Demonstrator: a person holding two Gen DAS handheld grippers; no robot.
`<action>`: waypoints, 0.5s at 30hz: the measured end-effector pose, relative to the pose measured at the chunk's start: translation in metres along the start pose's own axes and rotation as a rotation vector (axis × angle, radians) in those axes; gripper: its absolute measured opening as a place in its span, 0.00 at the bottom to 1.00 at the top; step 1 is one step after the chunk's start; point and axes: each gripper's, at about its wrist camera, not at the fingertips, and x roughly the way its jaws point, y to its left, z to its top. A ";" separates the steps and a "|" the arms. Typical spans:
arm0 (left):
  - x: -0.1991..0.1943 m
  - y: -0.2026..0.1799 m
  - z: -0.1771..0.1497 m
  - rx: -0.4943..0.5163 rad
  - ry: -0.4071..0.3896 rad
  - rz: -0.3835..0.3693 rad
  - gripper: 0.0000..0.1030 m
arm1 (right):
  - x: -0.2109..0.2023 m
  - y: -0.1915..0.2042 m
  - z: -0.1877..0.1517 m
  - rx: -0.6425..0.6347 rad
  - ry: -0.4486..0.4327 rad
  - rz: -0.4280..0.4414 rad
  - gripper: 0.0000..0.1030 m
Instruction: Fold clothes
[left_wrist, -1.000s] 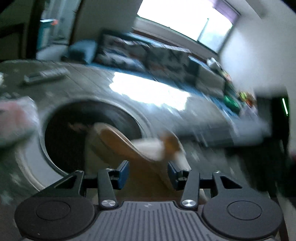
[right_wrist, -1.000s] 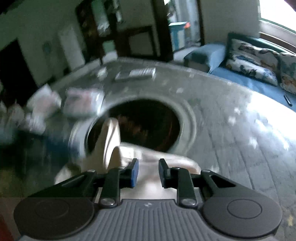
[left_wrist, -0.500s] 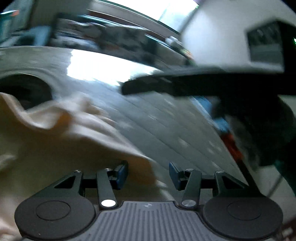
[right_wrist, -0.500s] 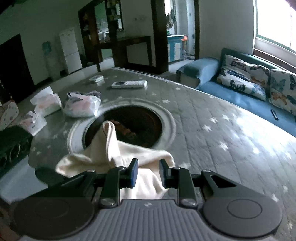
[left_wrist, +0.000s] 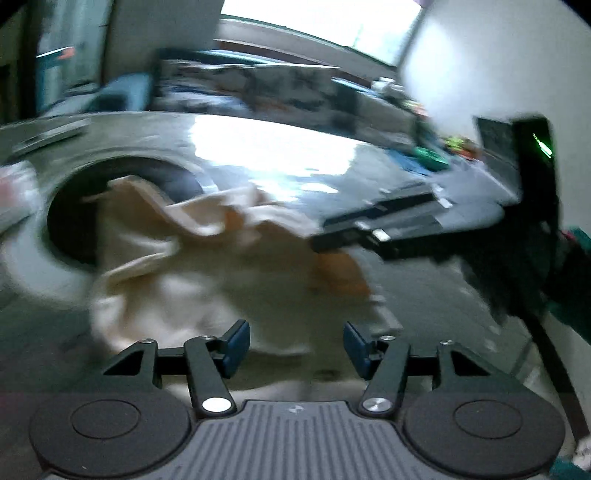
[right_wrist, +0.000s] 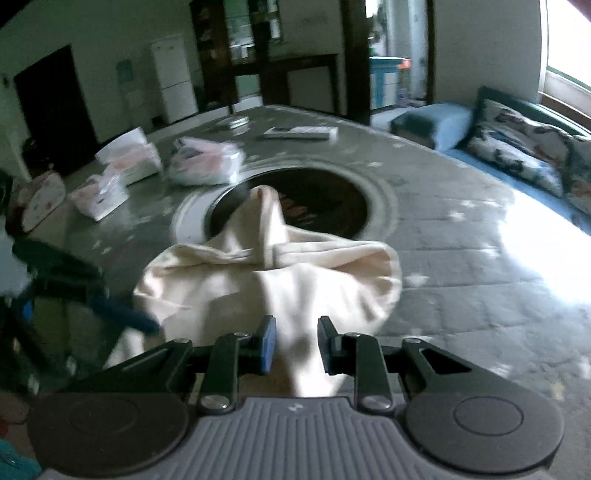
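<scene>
A cream garment (right_wrist: 280, 277) lies bunched on the grey star-patterned table (right_wrist: 461, 258), one end trailing over the round dark recess (right_wrist: 317, 199). My right gripper (right_wrist: 293, 343) is shut on a fold of it at the near edge. In the left wrist view the garment (left_wrist: 229, 280) spreads ahead of my left gripper (left_wrist: 295, 345), whose jaws stand wide apart with cloth beyond them, not between. The right gripper also shows in the left wrist view (left_wrist: 373, 229) above the cloth. The left gripper shows blurred at the left of the right wrist view (right_wrist: 92, 295).
Tissue packs (right_wrist: 125, 158) and a plastic bag (right_wrist: 205, 162) sit at the table's far left, a remote (right_wrist: 299, 133) at the far side. A blue sofa with patterned cushions (right_wrist: 517, 151) runs along the right. A dark device with a green light (left_wrist: 535, 147) stands at right.
The right gripper has drawn the garment toward the near edge, out of the recess. The left gripper has swung back left to face the cloth, still open.
</scene>
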 end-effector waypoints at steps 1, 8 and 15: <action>0.001 0.003 -0.001 -0.010 0.006 0.014 0.58 | 0.005 0.004 0.000 -0.021 0.005 -0.016 0.27; 0.014 0.010 -0.003 0.011 0.042 0.042 0.58 | 0.003 -0.003 -0.017 -0.023 0.017 -0.197 0.04; 0.030 0.006 0.002 0.077 0.061 0.028 0.58 | -0.056 -0.050 -0.069 0.240 0.074 -0.283 0.03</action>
